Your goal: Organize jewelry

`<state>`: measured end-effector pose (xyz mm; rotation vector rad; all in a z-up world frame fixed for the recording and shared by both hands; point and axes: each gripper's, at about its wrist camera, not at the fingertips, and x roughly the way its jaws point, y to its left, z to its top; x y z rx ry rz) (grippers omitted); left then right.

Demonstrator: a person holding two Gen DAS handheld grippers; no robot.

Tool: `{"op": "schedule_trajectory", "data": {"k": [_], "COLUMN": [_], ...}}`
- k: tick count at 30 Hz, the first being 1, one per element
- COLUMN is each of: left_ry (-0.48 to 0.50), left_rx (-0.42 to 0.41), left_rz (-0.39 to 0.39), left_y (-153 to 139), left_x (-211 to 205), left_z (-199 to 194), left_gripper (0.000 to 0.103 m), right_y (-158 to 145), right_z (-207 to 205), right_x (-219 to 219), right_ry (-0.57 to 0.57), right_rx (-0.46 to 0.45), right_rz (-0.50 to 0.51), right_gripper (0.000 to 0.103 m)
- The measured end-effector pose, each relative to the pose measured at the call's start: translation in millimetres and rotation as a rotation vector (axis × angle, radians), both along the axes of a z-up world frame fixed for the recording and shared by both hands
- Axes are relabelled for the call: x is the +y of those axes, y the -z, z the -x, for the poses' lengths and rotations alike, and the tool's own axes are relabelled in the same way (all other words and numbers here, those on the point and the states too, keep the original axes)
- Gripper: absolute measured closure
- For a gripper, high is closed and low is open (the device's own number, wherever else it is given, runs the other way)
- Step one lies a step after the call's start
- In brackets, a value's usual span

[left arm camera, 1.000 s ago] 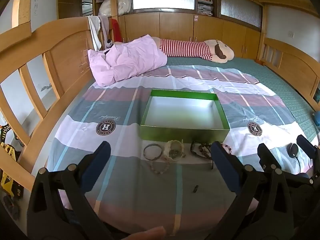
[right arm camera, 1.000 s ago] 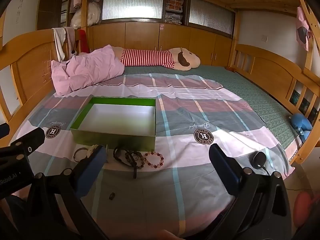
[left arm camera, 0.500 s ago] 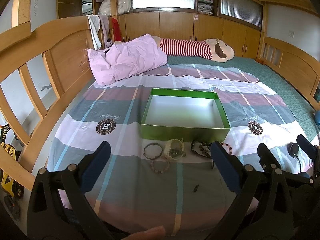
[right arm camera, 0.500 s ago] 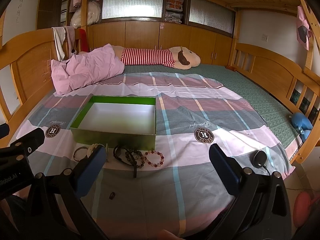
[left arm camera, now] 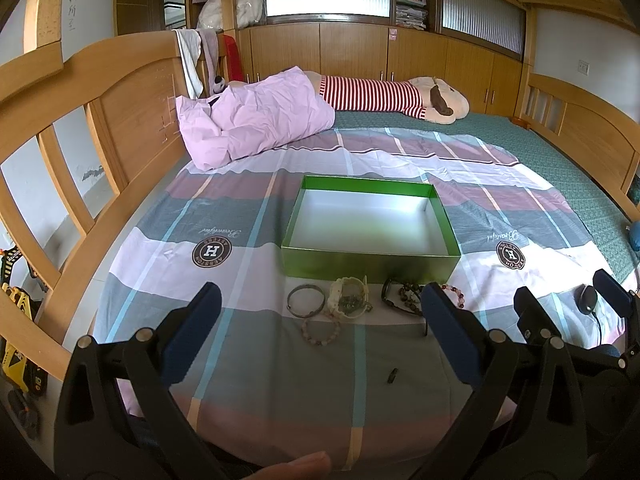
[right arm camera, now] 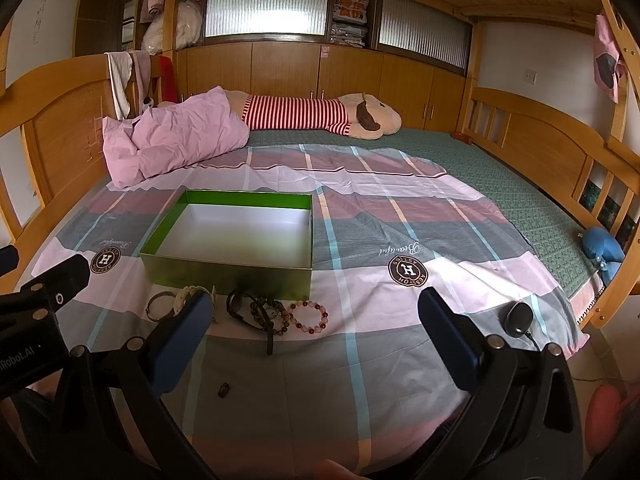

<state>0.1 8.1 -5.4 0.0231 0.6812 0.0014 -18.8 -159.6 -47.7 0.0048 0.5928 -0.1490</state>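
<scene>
An empty green box [left arm camera: 370,264] [right arm camera: 230,274] with a white inside rests on the striped bedsheet. Along its near wall lies a row of jewelry: a metal bangle [left arm camera: 306,300] [right arm camera: 160,306], a cream watch-like band [left arm camera: 347,300], dark bead strands [left arm camera: 402,295] [right arm camera: 256,310], a pink bead bracelet [left arm camera: 320,332] and a red-and-pink bead bracelet [right arm camera: 309,316]. A small dark ring [left arm camera: 393,375] [right arm camera: 223,390] sits apart, nearer to me. My left gripper [left arm camera: 320,326] and right gripper [right arm camera: 316,330] hover open short of the row, holding nothing.
A pink pillow [left arm camera: 256,114] and a striped plush toy [left arm camera: 396,98] lie at the far end of the bed. Wooden rails [left arm camera: 60,128] run along the left and right [right arm camera: 560,148]. A black mouse-like device [right arm camera: 518,318] with a cord lies near the right edge.
Both views have shifted only a little; the box and jewelry lie where they were and both grippers stay open.
</scene>
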Motion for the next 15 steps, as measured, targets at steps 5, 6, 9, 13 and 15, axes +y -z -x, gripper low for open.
{"op": "schedule_trajectory", "data": {"k": [5,6,9,13,15], "left_ry": [0.000,0.000,0.000,0.002,0.001], "left_rx": [0.000,0.001,0.001,0.002,0.002], "left_rz": [0.001,0.000,0.002,0.000,-0.001], "left_y": [0.8,1.3,1.2,0.4,0.5], "left_x": [4.9,5.8,5.7,3.9,3.3], "left_z": [1.7,1.9,2.2,1.4,1.1], "left_gripper": [0.004,0.004,0.004,0.004,0.004], "right_y": [4.8,4.8,4.8,4.8,5.9], "right_z": [1.2,0.8,0.9,0.5,0.2], "right_x": [0.9,1.0,0.9,0.6,0.7], "right_ry": [0.000,-0.001,-0.001,-0.001,-0.001], "right_rx": [0.004,0.006,0.007,0.008,0.011], "right_rz": [0.001,0.001,0.004,0.003,0.004], "right_gripper": [0.003,0.003,0.003,0.003,0.003]}}
